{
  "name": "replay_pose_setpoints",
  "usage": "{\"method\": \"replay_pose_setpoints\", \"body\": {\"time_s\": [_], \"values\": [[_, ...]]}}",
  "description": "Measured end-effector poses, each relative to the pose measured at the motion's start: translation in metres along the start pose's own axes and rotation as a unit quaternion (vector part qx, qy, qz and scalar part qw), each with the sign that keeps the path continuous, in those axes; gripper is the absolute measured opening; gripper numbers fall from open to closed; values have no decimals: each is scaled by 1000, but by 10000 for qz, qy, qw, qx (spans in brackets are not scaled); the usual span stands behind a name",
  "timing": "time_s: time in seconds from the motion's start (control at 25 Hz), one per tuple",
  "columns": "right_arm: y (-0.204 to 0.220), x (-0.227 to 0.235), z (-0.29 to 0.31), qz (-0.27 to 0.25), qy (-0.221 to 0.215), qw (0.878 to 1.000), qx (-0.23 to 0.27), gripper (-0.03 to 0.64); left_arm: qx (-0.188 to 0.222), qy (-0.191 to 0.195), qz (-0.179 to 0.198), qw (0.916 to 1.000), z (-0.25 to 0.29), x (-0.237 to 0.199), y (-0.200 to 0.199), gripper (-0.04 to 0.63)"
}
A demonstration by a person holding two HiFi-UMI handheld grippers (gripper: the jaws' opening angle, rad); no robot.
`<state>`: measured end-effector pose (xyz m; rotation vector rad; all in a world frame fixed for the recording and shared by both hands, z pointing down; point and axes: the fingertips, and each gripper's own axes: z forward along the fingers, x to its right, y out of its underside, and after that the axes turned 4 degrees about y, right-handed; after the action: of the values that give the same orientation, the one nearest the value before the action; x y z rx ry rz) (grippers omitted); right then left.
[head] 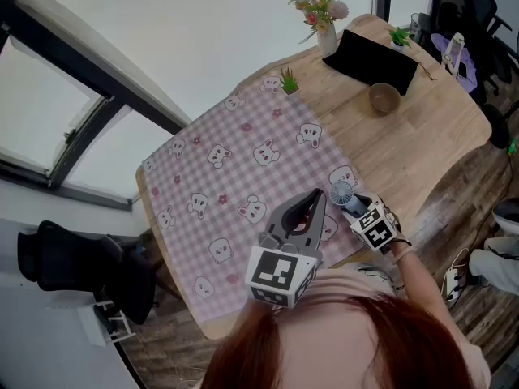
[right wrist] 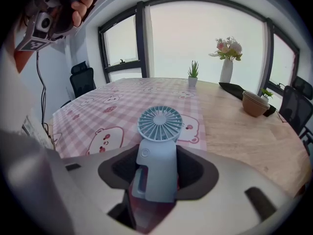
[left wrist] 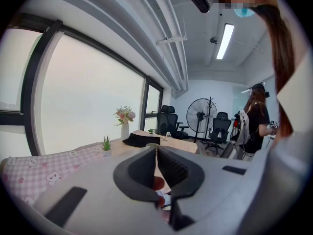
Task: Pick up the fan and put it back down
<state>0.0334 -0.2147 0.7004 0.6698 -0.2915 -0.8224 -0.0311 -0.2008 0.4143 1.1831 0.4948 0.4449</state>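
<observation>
Fan (right wrist: 159, 146) handle clamped between jaws of right gripper (right wrist: 156, 173), fan head over near corner of pink checked cloth (head: 235, 168) on wooden table (head: 422, 128). Left gripper (head: 315, 199) above cloth, jaws together, empty.

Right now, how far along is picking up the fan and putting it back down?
Done: the right hand-held gripper is at the fan. In hand: its jaws look pressed on the handle; whether the fan is off the checked cloth I cannot tell. Left: the lift, if not begun, and the put-down.
</observation>
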Motion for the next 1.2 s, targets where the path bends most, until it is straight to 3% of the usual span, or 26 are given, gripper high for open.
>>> {"method": "replay_pose_setpoints", "body": {"time_s": [0.6,1.2], "values": [[-3,0,-5,-138,277,9994,142,215,37,-85,49,9999,-4,1,-3,15],[-21,10,-22,89,449,9975,542,215,172,-118,46,9998,-8,2,-8,15]]}}
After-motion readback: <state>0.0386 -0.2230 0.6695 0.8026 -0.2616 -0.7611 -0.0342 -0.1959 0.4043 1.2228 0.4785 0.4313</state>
